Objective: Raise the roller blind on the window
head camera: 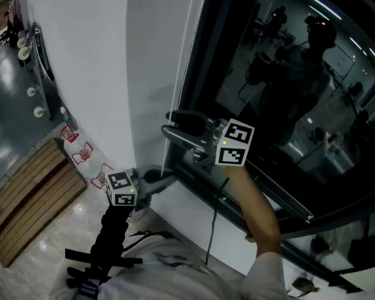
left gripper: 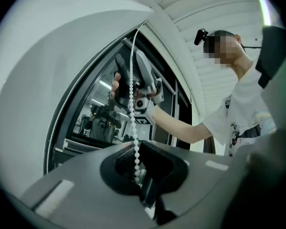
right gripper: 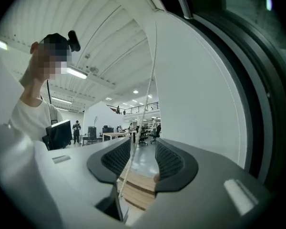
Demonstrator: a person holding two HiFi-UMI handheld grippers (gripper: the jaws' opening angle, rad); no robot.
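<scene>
Centre frame, white beaded plastic cord (left gripper: 132,109): looks light, limp, slippery; best pinched across beads. Left gripper (left gripper: 136,170) pinches it low. Right gripper (right gripper: 142,157) spread, cord loose between.

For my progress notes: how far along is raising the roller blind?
Done: window glass in view is bare; the blind's edge is not visible. In hand: left gripper shut on the bead chain; right gripper open around it, higher. Left: regrip and pull more, probably.
</scene>
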